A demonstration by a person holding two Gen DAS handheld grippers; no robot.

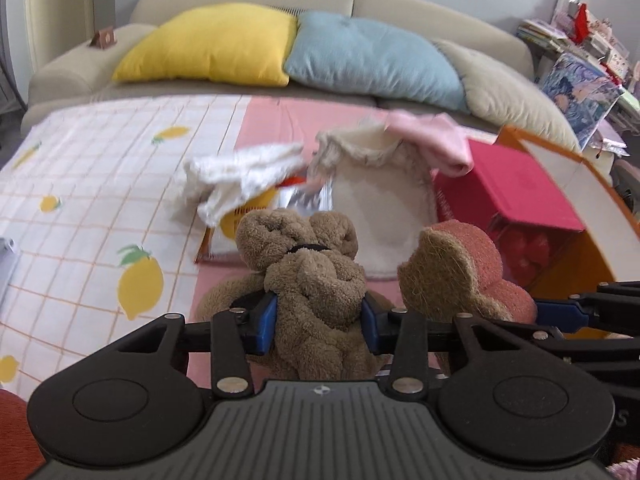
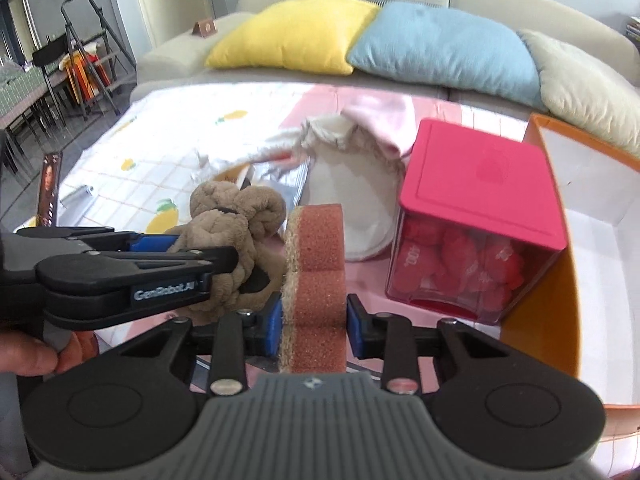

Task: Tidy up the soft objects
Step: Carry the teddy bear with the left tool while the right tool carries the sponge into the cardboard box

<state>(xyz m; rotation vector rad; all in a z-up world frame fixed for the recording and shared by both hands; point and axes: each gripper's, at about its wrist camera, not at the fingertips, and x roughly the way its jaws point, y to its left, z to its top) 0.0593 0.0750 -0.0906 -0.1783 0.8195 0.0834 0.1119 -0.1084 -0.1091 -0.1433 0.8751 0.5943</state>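
Note:
My left gripper (image 1: 320, 320) is shut on a brown braided plush towel (image 1: 316, 280), held above the pink mat; it also shows at left in the right wrist view (image 2: 236, 232). My right gripper (image 2: 314, 320) is shut on a pink sponge with a tan scouring side (image 2: 316, 264), held upright just right of the plush. The sponge shows in the left wrist view (image 1: 460, 268). Beyond lie a white cloth (image 1: 244, 176), a cream fluffy mitt (image 1: 380, 192) and a pink cloth (image 1: 436, 140).
A pink-lidded clear box (image 2: 480, 216) of red items stands right of centre. An orange-walled white box (image 2: 592, 240) is at far right. A sofa with yellow (image 1: 212, 44), blue (image 1: 372, 56) and beige cushions is behind. A lemon-print cloth (image 1: 100, 200) covers the left.

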